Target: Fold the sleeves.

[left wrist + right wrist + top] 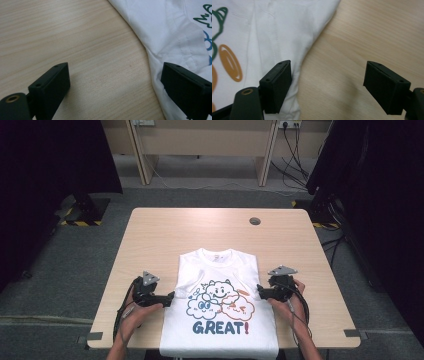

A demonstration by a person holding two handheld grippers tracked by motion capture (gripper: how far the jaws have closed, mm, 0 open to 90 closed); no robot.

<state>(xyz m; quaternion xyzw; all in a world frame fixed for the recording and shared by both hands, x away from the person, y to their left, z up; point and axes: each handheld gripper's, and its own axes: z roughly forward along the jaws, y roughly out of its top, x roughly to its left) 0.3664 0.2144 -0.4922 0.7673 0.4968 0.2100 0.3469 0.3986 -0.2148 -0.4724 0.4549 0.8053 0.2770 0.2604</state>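
**On the table: folded shirt between two wide-open grippers**

At the near middle of the table lies a white shirt, face up, sleeves folded under so the outline is a narrow rectangle. Long axis runs near-to-far: collar toward the far edge, hem toward the person and hanging slightly over the near edge. Print reads upright from the person's side: cartoon clouds above the word "GREAT!".

Left gripper sits low at the shirt's left edge, level with the print. In the left gripper view its jaws are spread wide, one over bare wood, the other over the cloth edge; nothing is clamped between them.

Right gripper sits at the shirt's right edge, roughly opposite the left one. In the right gripper view its jaws are likewise far apart, one over the cloth edge, one over the wood; nothing held.

Each gripper straddles a side edge of the shirt. Contact with the cloth cannot be told.
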